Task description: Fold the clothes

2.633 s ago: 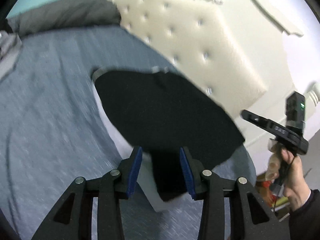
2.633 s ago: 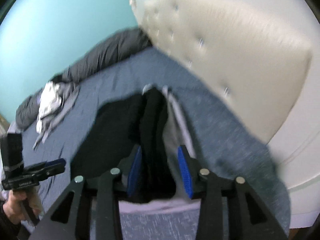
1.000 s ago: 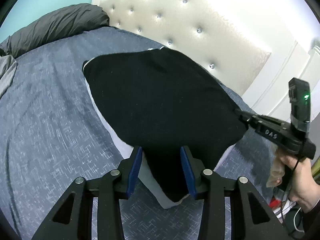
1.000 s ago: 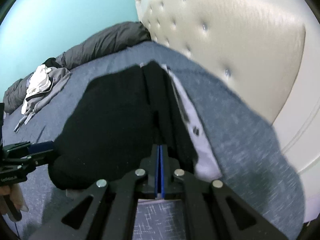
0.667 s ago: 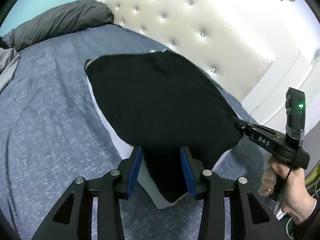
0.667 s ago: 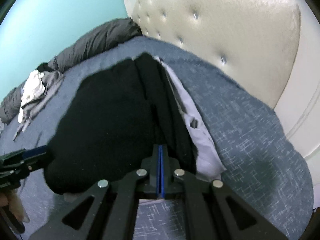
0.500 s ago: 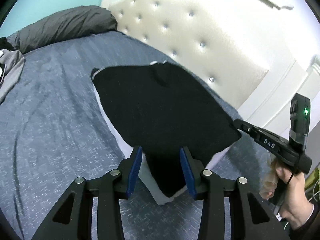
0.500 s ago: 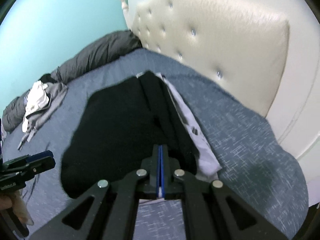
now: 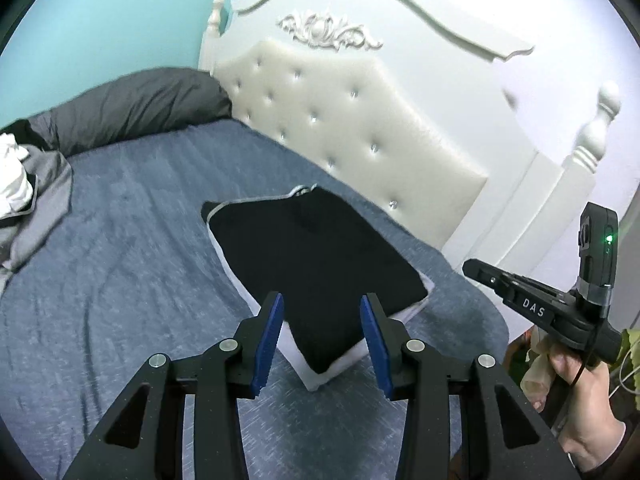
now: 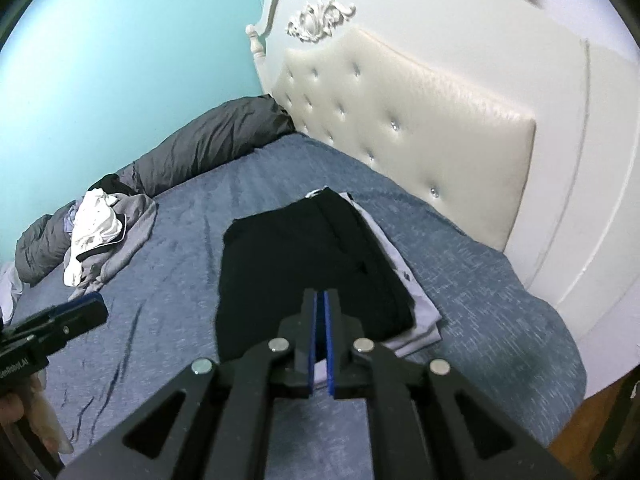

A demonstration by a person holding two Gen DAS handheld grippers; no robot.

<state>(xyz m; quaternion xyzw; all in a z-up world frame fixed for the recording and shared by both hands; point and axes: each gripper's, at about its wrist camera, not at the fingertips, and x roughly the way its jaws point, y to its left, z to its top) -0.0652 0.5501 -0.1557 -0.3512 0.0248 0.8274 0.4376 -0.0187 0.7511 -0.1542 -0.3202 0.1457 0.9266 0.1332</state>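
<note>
Two tools above bed (image 9: pixel 120 248): left tool (image 9: pixel 322 334) spread, empty; right tool (image 10: pixel 320 334) pressed together, empty; one folded black garment (image 10: pixel 296 264) atop one pale garment (image 10: pixel 416 300); one unfolded heap (image 10: pixel 104 236) well apart.

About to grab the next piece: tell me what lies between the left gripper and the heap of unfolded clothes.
Nothing visible does. Only bare blue bedspread lies between the left gripper and the heap of clothes; the folded black garment sits off that line.
</note>
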